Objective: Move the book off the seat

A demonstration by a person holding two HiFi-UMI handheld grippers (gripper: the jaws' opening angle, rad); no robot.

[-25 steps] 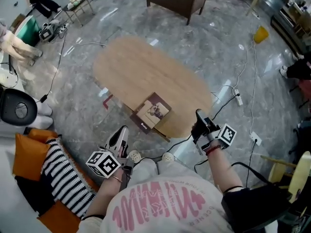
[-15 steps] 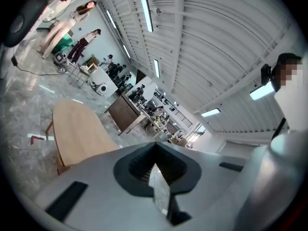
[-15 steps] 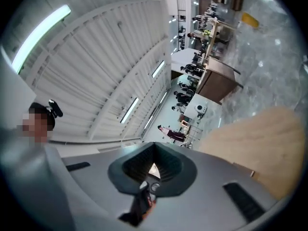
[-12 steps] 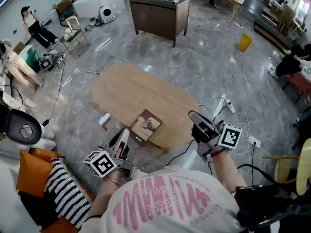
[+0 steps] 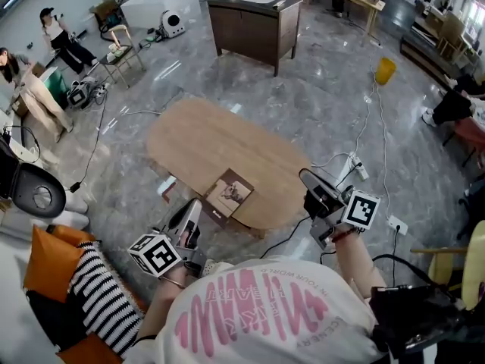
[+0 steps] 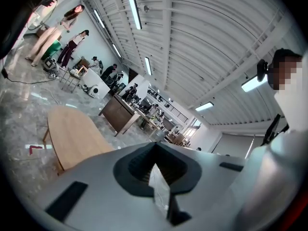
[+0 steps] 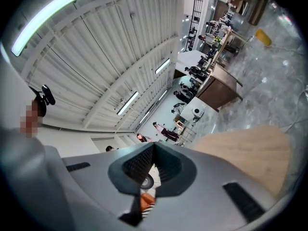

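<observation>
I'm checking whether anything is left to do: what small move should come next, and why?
Probably none beyond lowering both grippers: the book already lies on the wooden table, and the left gripper and right gripper are shut and empty.

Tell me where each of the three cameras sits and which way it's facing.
Head view: on the person's head, looking steeply down at the table and book; shirt, forearms, left gripper and right gripper show.
Left gripper view: rides that gripper, facing across the hall and ceiling; its shut jaws show.
Right gripper view: likewise, rolled sideways; shut jaws show.
Shared: all three see the table.
</observation>
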